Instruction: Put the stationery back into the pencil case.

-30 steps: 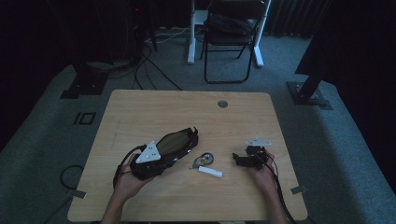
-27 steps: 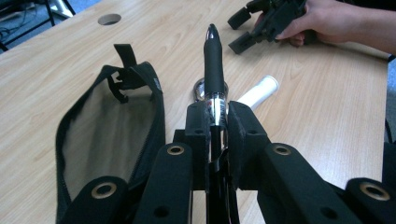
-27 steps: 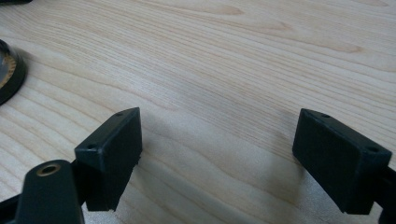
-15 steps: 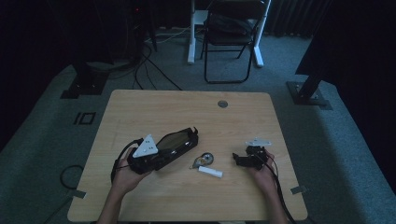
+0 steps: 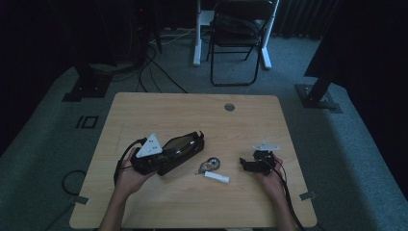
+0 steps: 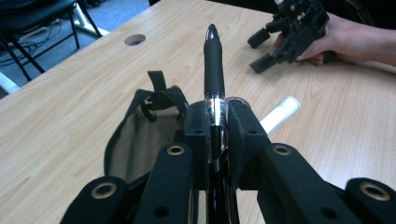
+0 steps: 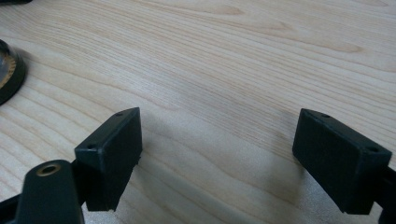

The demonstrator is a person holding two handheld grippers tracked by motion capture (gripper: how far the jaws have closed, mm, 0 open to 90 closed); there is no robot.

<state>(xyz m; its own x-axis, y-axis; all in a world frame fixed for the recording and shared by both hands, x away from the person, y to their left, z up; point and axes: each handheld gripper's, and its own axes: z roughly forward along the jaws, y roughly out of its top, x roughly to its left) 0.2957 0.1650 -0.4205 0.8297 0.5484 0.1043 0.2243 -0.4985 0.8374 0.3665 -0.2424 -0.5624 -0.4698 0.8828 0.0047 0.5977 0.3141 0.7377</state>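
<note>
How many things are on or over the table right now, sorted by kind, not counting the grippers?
Pen, clamped in the left gripper: 1
Pencil case, black, open: 1
White tube: 1
Round tape-like dispenser: 1
Total: 4

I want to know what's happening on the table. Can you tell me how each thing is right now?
Pen: clamped in the left hand-held gripper, tip pointing away over the table.
Pouch: open, lying on the table.
Right hand-held gripper: open, nothing between its jaws, low over bare wood.
White tube: lying flat, untouched.
Round thing: lying flat, untouched.
Chair: standing behind the table.
</note>
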